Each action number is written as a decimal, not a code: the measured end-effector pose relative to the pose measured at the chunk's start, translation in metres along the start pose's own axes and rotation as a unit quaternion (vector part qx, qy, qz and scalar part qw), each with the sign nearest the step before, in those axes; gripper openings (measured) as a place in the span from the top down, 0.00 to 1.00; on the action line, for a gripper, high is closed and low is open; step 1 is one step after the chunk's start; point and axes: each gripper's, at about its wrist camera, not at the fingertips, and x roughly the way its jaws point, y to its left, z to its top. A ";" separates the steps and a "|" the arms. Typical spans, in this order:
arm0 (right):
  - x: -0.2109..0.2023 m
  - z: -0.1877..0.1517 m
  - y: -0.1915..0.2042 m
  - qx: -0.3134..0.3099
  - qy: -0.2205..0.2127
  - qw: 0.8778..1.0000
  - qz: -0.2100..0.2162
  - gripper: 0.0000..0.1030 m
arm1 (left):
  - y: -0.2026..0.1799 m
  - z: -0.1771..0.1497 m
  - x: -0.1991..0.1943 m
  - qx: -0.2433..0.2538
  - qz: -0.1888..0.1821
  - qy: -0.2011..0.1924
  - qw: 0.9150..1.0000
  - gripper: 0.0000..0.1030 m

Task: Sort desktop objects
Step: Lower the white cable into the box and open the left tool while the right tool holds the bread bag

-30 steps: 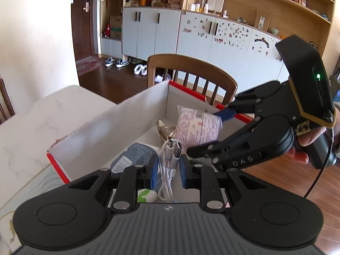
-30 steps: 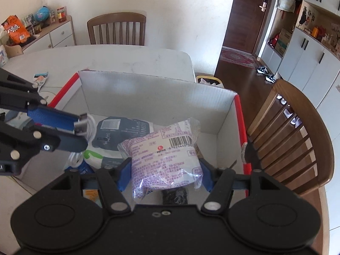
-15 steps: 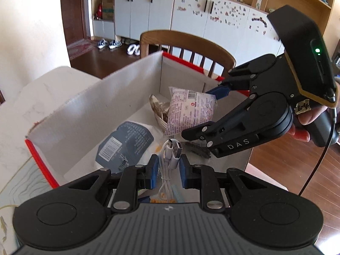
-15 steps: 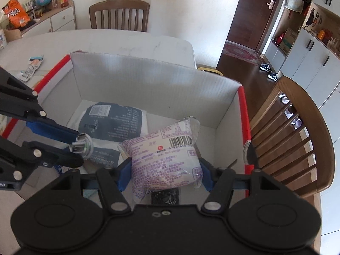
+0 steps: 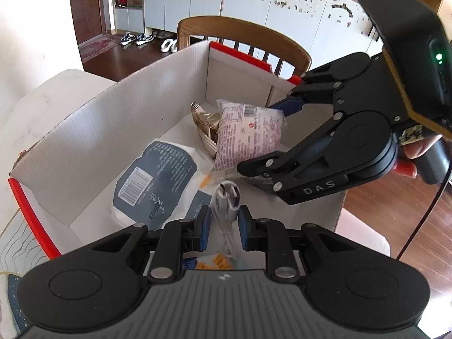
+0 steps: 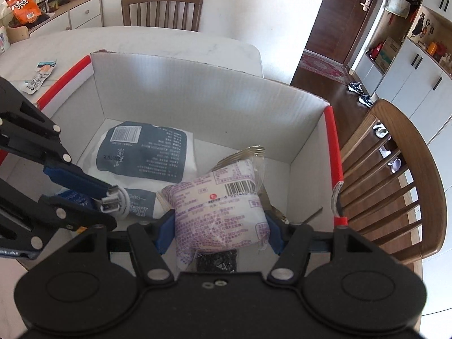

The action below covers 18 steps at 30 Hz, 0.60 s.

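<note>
A white cardboard box (image 5: pixel 135 107) with red edges sits on the table; it also shows in the right wrist view (image 6: pixel 197 90). My left gripper (image 5: pixel 224 221) is shut on a coiled white USB cable (image 5: pixel 226 203) and holds it low inside the box. My right gripper (image 6: pixel 219 226) is shut on a white snack bag with purple print (image 6: pixel 217 206), held inside the box near its right wall; the bag also shows in the left wrist view (image 5: pixel 248 132). A dark blue and white pack (image 6: pixel 144 152) lies flat on the box floor.
A crinkled foil packet (image 5: pixel 204 121) lies in the box's far corner. A small wrapper (image 6: pixel 39 75) lies on the marble table (image 6: pixel 175 42) outside the box. Wooden chairs stand at the table's far end (image 6: pixel 162 8) and beside the box (image 6: pixel 395 175).
Both grippers have moved down into the box with their loads. The box floor and the dark blue pack show more fully now.
</note>
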 end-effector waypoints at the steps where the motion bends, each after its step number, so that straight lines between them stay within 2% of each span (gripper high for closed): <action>1: 0.000 0.000 0.000 0.000 0.000 1.000 0.000 0.37 | 0.000 0.000 0.002 0.000 0.001 0.004 1.000 0.81; 5: 0.001 0.000 0.000 -0.002 0.000 1.000 -0.001 0.37 | 0.001 0.000 0.006 -0.001 0.001 0.014 1.000 0.81; 18: 0.004 0.004 0.011 -0.017 0.006 1.000 0.007 0.33 | 0.006 -0.003 -0.001 -0.022 -0.001 0.009 1.000 0.81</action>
